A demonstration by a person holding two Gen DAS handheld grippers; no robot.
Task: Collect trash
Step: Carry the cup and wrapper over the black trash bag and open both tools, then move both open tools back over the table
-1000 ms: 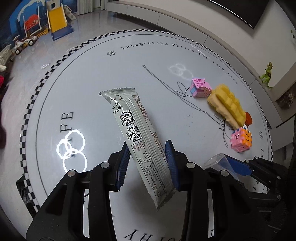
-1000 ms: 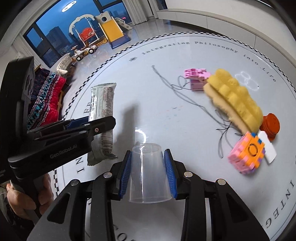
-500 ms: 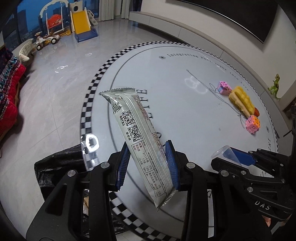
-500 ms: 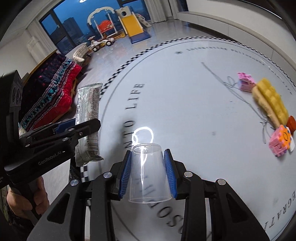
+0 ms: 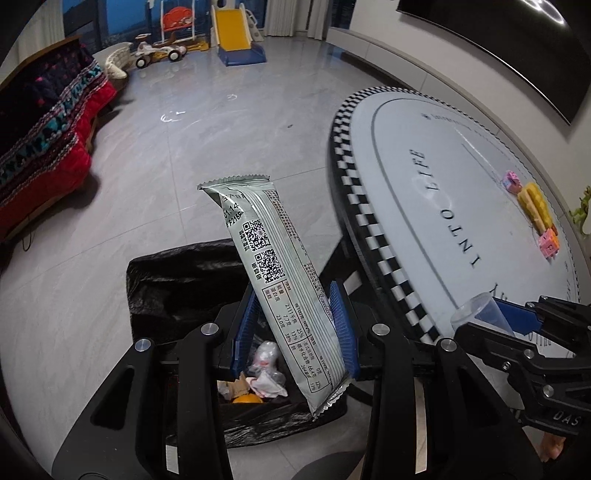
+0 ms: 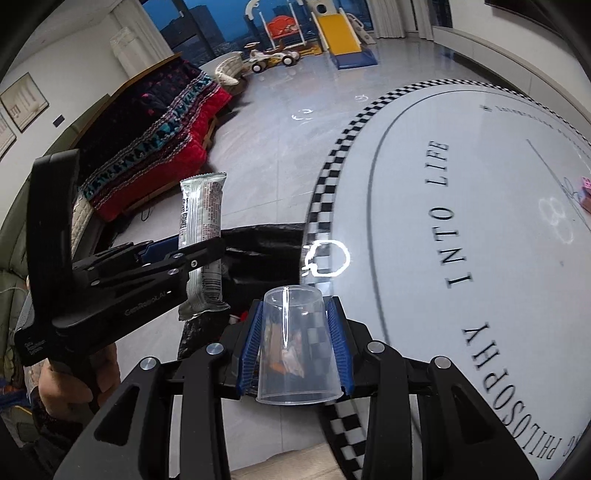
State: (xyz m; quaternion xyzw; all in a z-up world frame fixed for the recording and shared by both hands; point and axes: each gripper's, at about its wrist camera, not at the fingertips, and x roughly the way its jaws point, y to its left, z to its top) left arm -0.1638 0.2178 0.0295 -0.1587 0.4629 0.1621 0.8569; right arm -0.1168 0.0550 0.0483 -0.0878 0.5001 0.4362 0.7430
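Observation:
My left gripper (image 5: 295, 328) is shut on a grey snack wrapper (image 5: 273, 273) with QR codes, held upright above a black-lined trash bin (image 5: 177, 280) on the floor; crumpled trash (image 5: 262, 373) lies inside. My right gripper (image 6: 295, 347) is shut on a clear plastic cup (image 6: 295, 347), upside down, over the table's checkered edge beside the bin (image 6: 266, 243). The wrapper (image 6: 201, 236) and left gripper (image 6: 177, 254) show at left in the right wrist view; the cup (image 5: 480, 312) shows at right in the left wrist view.
A round white table (image 5: 461, 206) with a checkered rim and lettering stands at right, with toy blocks (image 5: 535, 210) at its far side. A red patterned sofa (image 5: 40, 147) is at left. A toy slide (image 5: 236, 33) stands far across the grey floor.
Both grippers have moved left off the table, carrying wrapper and cup. The trash bin has come fully into view beneath the left gripper.

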